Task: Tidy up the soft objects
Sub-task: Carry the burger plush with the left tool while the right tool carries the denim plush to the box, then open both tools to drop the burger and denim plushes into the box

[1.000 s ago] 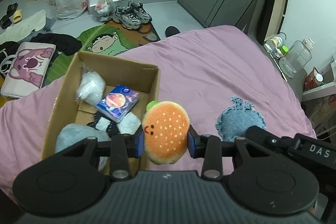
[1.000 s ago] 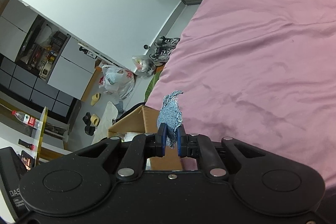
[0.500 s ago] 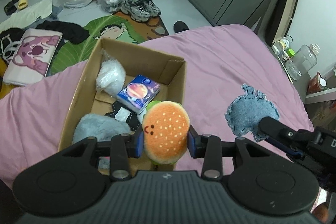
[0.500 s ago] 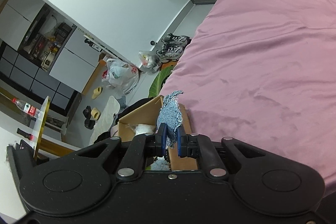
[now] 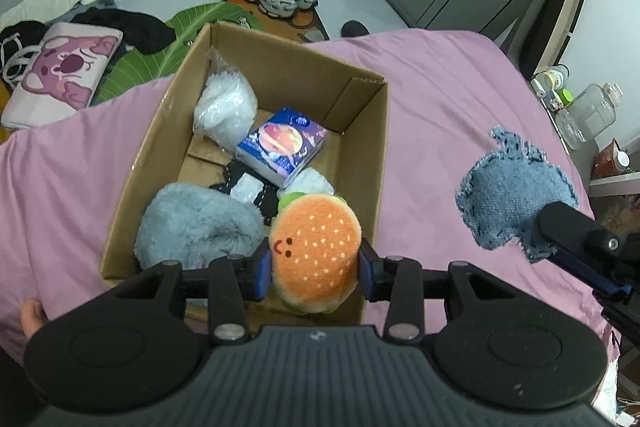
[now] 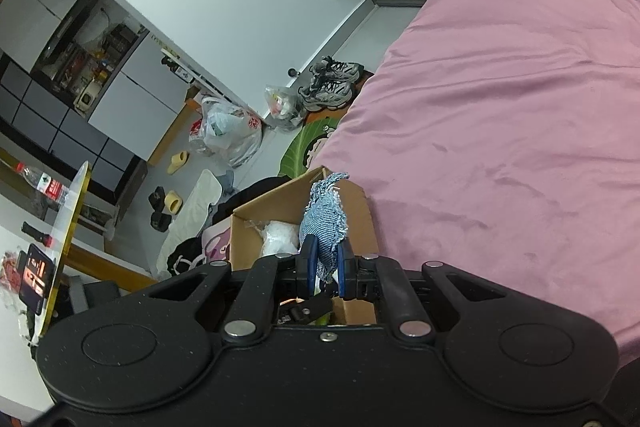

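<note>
The left gripper was clamped on a plush burger, one blue pad pressed into each side of the bun, so the toy sat squarely between the fingers with its little face turned to the left. It hung over the near right corner of the cardboard box on the pink bedspread, above a grey fluffy plush and a blue tissue pack. Further right, the right gripper reached in from the right side, its fingers pinched tight on the lower edge of a frayed denim pouch. The pouch stood edge-on between the pads, its long axis running up and away from the fingers, held over the bedspread just beside the box's right wall
</note>
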Demonstrator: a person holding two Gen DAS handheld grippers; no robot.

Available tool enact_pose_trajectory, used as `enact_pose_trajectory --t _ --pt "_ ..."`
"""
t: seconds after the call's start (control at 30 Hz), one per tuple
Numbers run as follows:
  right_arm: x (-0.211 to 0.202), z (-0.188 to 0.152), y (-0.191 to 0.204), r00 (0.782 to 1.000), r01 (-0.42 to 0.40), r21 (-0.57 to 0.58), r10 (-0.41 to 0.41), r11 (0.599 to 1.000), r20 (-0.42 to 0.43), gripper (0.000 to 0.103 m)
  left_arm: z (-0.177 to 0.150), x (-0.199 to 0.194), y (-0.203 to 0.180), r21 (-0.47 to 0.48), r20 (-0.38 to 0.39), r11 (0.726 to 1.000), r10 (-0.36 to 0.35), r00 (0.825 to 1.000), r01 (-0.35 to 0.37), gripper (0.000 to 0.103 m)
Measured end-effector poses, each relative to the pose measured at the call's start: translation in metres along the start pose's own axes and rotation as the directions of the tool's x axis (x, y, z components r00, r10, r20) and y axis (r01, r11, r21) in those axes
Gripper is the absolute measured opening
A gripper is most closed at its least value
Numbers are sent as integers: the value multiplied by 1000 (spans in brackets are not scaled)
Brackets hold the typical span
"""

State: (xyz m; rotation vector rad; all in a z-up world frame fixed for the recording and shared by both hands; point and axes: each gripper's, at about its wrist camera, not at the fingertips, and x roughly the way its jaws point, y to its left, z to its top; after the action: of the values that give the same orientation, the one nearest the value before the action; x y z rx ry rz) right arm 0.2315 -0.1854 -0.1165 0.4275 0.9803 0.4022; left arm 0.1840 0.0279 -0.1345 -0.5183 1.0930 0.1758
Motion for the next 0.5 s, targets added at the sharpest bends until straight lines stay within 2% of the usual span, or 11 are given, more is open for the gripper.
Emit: enact_pose_trajectory --t 0.1,0.17,0.27,0.5 --pt "4 -3 8 1000 1 -12 -1 1000 -8 10 0 3 6 -13 -27 1000 -20 999 20 44" --pt "7 -4 13 1000 -1 -19 0 1000 -15 10 2 1 11 -26 -35 999 -25 999 25 50" --pt "14 -5 21 1000 -3 -27 2 1000 -23 10 7 -7 18 -37 -10 999 -17 1000 17 58" --pt "27 -8 39 999 -8 -49 5 999 -43 10 21 -25 39 -55 28 998 -13 1000 14 58"
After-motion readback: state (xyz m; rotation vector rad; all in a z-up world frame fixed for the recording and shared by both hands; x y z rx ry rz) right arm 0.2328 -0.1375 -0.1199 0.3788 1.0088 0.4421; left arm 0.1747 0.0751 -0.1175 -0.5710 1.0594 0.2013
